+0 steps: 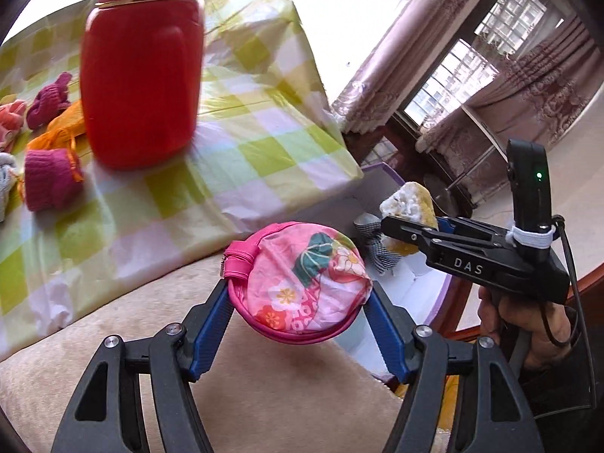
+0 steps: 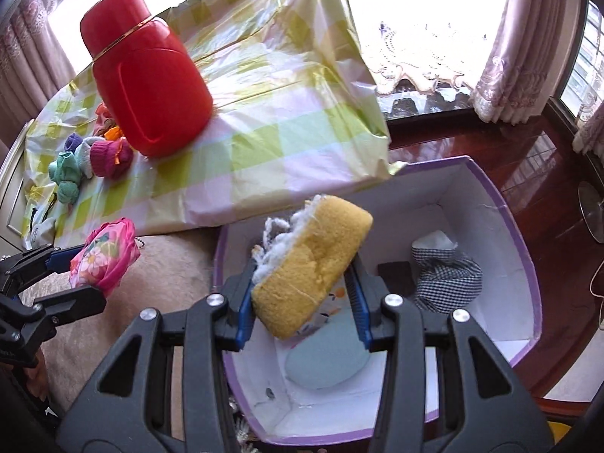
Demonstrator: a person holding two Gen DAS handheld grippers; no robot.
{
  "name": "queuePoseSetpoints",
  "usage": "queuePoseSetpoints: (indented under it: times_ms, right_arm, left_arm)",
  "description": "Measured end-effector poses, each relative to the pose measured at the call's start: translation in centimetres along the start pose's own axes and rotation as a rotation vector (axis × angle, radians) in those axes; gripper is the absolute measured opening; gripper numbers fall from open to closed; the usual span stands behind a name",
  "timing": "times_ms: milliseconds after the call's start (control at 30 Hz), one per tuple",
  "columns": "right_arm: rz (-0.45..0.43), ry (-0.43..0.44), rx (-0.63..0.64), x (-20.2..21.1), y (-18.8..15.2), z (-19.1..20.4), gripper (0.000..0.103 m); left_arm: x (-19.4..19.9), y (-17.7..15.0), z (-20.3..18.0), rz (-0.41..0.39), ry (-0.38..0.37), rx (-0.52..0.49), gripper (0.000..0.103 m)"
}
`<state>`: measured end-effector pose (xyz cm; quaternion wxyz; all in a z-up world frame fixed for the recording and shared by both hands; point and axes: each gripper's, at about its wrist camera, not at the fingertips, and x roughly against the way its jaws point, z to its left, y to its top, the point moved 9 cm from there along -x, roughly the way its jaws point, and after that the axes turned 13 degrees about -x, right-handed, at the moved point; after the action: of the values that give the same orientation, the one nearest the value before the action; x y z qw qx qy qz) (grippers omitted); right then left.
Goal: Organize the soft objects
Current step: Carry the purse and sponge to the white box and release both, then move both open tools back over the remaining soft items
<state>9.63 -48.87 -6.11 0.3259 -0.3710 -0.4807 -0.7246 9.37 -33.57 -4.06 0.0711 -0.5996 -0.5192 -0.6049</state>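
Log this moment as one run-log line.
left gripper: shut on pink pouch | right gripper: shut on yellow plush, above purple-rimmed box | box: part-filled

I am in a home's living room. Beyond my grippers, patterned mauve curtains [image 1: 445,45] hang at a barred window [image 1: 453,75]. Ahead of me a checked cloth [image 2: 287,113] covers a table, below me lies a beige cushion [image 1: 94,339], and polished dark-red wooden flooring [image 2: 509,158] stretches to my right.

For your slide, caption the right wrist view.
Right gripper holds yellow sponge above purple-edged box.
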Motion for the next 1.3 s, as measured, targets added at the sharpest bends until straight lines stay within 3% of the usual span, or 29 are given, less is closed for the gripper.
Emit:
queuePoseSetpoints:
  times_ms: [267,333,400,500,667,800,933,1100,1300]
  right_arm:
    - [-0.02,-0.078,-0.083,1.7,0.2,-5.6,0.05]
    - [-0.022,-0.097,-0.099,2.0,0.4,-6.4,0.06]
    - [-0.027,-0.103,-0.108,2.0,0.5,-6.8,0.069]
    - [-0.021,-0.103,-0.111,1.6,0.4,-6.8,0.071]
    - [-0.023,-0.094,-0.091,1.2,0.3,-5.5,0.072]
    - [-0.097,-0.125,-0.027,1.6,0.8,-3.6,0.072]
    - [-0.167,-0.12,0.017,1.7,1.3,-1.3,0.072]
    - [-0.107,-0.052,0.053,0.5,0.8,2.3,0.072]
    - [-0.079,0.038,0.111,-0.4,-0.9,8.2,0.072]
  left_arm:
    - [-3.4,-0.3,-8.0,0.081,-0.221,-0.101,0.073]
    - [-4.1,-0.9,-8.9,0.111,-0.276,-0.092,0.079]
    - [-4.5,-1.3,-8.6,0.126,-0.275,-0.063,0.083]
    - [-4.0,-1.5,-7.6,0.116,-0.241,-0.053,0.083]
    - [-2.1,-1.1,-4.8,0.034,-0.149,-0.031,0.083]
    - [-0.2,-0.6,-2.1,-0.041,-0.032,-0.053,0.083]
    - [1.4,-1.0,0.7,-0.054,0.051,-0.048,0.083]
    - [3.4,-2.0,5.2,-0.079,0.111,0.06,0.083]
    - [7.4,-3.5,10.9,-0.135,0.268,0.15,0.083]
